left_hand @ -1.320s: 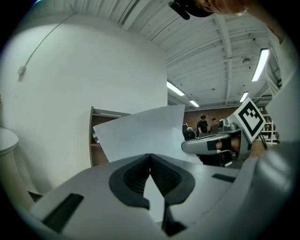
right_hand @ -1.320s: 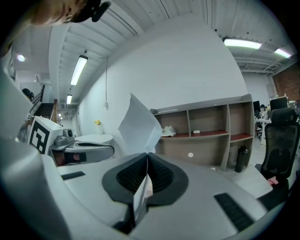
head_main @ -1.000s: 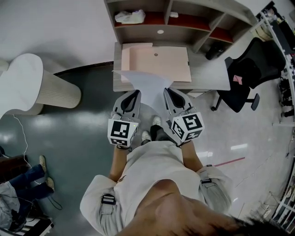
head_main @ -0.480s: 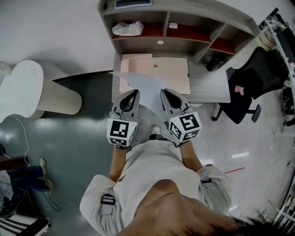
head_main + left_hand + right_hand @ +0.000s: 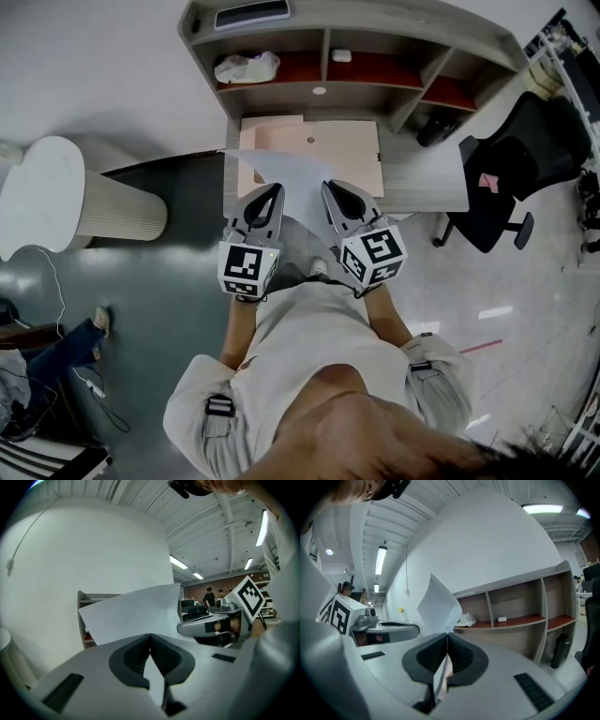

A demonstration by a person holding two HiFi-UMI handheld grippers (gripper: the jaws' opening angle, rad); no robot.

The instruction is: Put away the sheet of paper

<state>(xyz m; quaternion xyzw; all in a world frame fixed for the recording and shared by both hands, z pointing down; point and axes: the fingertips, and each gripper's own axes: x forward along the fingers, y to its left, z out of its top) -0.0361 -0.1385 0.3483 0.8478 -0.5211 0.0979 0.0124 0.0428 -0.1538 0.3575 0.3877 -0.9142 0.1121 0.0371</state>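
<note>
Grip, left: left gripper has its jaws pinched together on the near edge of the sheet of paper.
Grip, right: right gripper is clamped the same way on that sheet, a little along the same edge.
Sheet: I hold it in the air between both grippers, its far part out over the near edge of the desk and above the pink mat lying on the desk.
Surroundings: shelf unit stands at the back of the desk; black chair sits off the desk's right end.
Step, as I judge it: carrying the sheet in to the desk to set it down.
Doing it well: I keep both grippers level and evenly spaced so the paper neither buckles nor tears, lay the far edge down first, then let go with both together.
Change from a second ago: the desk fills more of the head view, the shelf unit's top now shows, and the sheet overlaps more of the mat. Both grips are unchanged.
</note>
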